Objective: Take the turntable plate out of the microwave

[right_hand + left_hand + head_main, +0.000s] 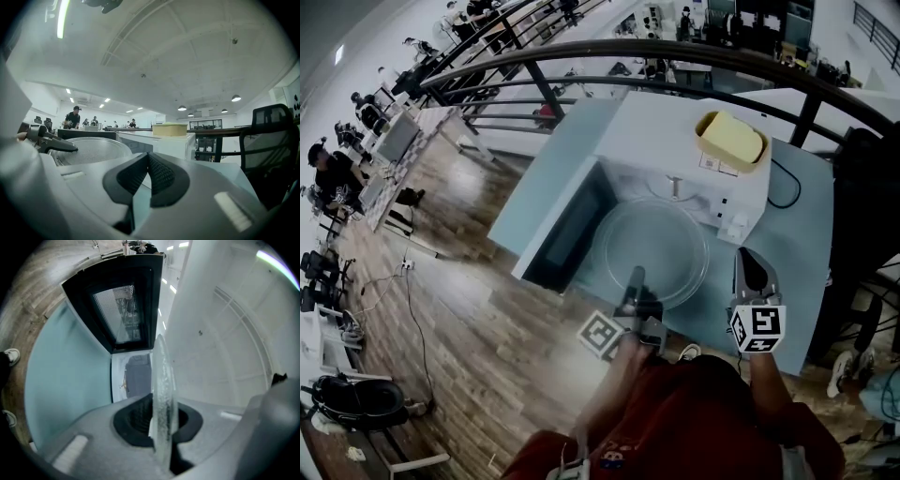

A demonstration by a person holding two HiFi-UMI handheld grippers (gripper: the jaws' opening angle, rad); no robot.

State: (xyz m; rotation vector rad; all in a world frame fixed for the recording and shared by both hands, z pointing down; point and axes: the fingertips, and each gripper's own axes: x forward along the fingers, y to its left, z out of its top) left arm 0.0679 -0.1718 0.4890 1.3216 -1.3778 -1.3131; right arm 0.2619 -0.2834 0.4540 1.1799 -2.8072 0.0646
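Note:
The clear glass turntable plate (652, 253) lies level in front of the white microwave (675, 141), outside its cavity. My left gripper (635, 281) is shut on the plate's near rim. In the left gripper view the plate (161, 380) stands edge-on between the black pads (133, 420). The microwave door (567, 230) hangs open to the left. My right gripper (750, 258) hovers to the right of the plate, shut, with nothing between its fingers. The right gripper view shows its pads (164, 176) pressed together, and the plate (89, 149) to the left.
A yellow container (729, 139) sits on top of the microwave. The microwave stands on a light blue table (806, 234). A black railing (675, 56) curves behind it. A black office chair (274, 140) stands at the right. People work at desks far left.

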